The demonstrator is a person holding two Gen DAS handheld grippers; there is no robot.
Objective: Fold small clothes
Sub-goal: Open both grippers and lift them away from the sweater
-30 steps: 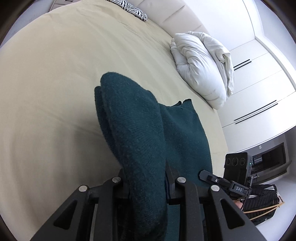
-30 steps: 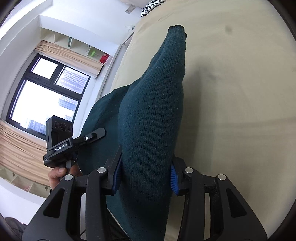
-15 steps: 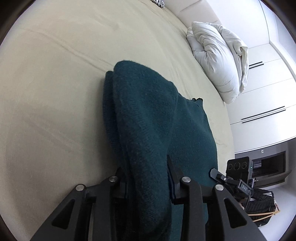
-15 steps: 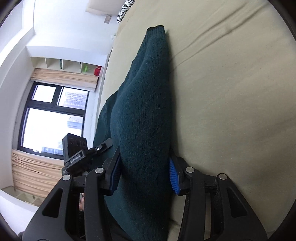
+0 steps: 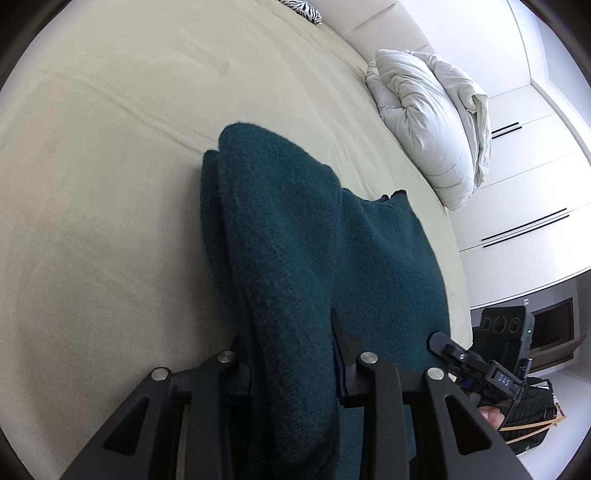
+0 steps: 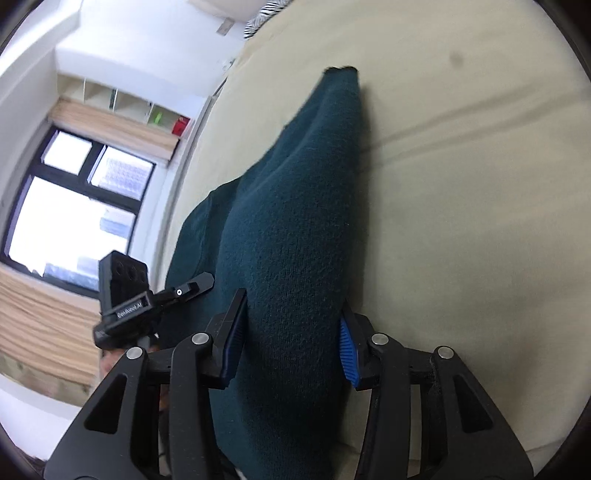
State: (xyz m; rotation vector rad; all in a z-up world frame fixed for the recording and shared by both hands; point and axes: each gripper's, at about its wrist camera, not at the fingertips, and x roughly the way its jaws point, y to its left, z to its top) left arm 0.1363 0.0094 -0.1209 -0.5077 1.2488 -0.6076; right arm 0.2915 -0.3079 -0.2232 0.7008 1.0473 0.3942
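Left gripper [image 5: 293, 354] down at 6 o'clock of its own view, both fingers [image 5: 341, 343] pressed into a thick bunched fold of the dark teal knit garment [image 5: 280, 236], jaws narrowed onto the cloth and holding it, with the fabric bulging up between them and running away toward 12 o'clock, where the fold ends in a rounded hump, and there are 2 layers showing along its 9 o'clock side; the rest of the garment spreads flat toward 3 o'clock on the beige bed sheet [image 5: 110, 184], its far edge a small notched corner, and over at 4 o'clock the other tool's black body peeks in by the bed's edge; switch to the right wrist view and the right gripper [image 6: 291, 339] sits at 6 o'clock too, blue-padded fingers [image 6: 347, 347] clamped on either side of the teal knit, which rises as a long ridge tapering to a point near 12 o'clock, lying against the sheet on its 3 o'clock side; at 8 o'clock the left tool [image 6: 125, 299] sits just beside the cloth; farther out, a crumpled white duvet [image 5: 428, 122] rests at 2 o'clock in the left view, a zebra-print pillow [image 5: 303, 5] at the very top, white wardrobe doors [image 5: 524, 206] beyond, and a dark-framed window [image 6: 70, 203] at 9 o'clock in the right view
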